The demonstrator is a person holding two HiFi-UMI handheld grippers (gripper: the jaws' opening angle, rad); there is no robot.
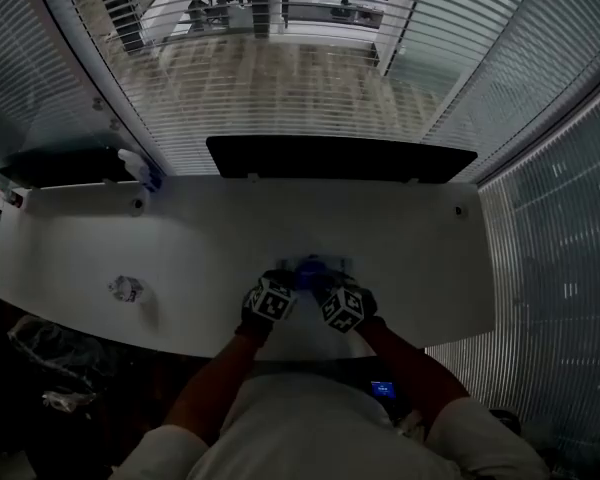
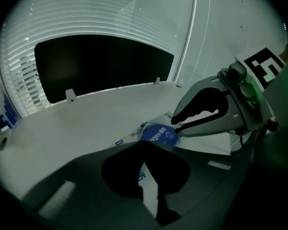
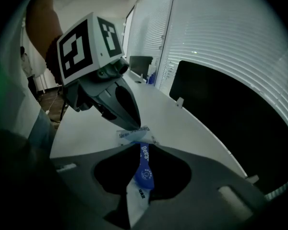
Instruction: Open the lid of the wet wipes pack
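Hovering low over the near edge of the white desk [image 1: 200, 238], both grippers crowd in on the wet wipes pack [image 1: 317, 265], which lies flat there, straight in front of the black monitor [image 1: 340, 158] at the far edge. Look at the right gripper [image 2: 177, 127]: its jaws stand a little apart with nothing pinched between them, tips angled down right at the rim of the round blue lid [image 2: 159, 135] on top of the pack. Whether they actually touch it is hard to call. In its own view, blue lid and white wrapper show through the slit between the jaws. Now the left gripper [image 3: 133, 127]: jaws drawn together at the tips, nothing in them, pointing down at one end of the pack, just at its sealed edge. The lid is down, flat on the pack. Off on the left of the desk, well apart, sits a small crumpled wad [image 1: 126, 289].
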